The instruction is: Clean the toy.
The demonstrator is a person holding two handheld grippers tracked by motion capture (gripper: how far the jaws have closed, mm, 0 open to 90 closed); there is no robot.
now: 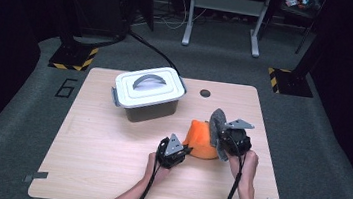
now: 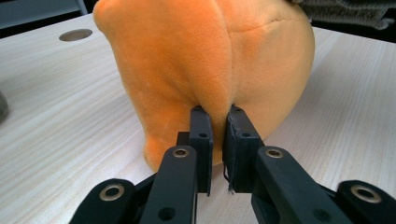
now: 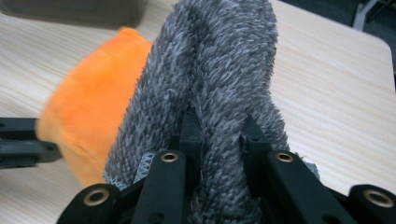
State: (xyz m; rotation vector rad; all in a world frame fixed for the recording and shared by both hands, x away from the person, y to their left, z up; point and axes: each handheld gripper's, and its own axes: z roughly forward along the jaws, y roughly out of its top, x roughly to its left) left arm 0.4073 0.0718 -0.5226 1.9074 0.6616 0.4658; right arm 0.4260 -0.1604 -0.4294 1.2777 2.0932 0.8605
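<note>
The left gripper point(image 2: 218, 116) had its 2 jaws pressed together on a fold of the orange plush cloth point(image 2: 205, 65), pinching it low on the side nearest the person. The right gripper point(image 3: 219, 126) was clamped on a bunched fold of the grey terry cloth point(image 3: 219, 60), which rose upright between its jaws. In the high view, the left gripper point(image 1: 174, 152) and right gripper point(image 1: 230, 136) flanked the orange cloth point(image 1: 201, 140), which sat heaped on the wooden table point(image 1: 107, 162) right of centre, with the grey cloth point(image 1: 217, 122) touching its right side. A lidded grey storage box point(image 1: 149, 94) stood well apart, toward the far edge. Both cloths appeared soft, light and limp; they would likely sag when lifted, so a pinch on a gathered fold or hem seemed the best hold.
</note>
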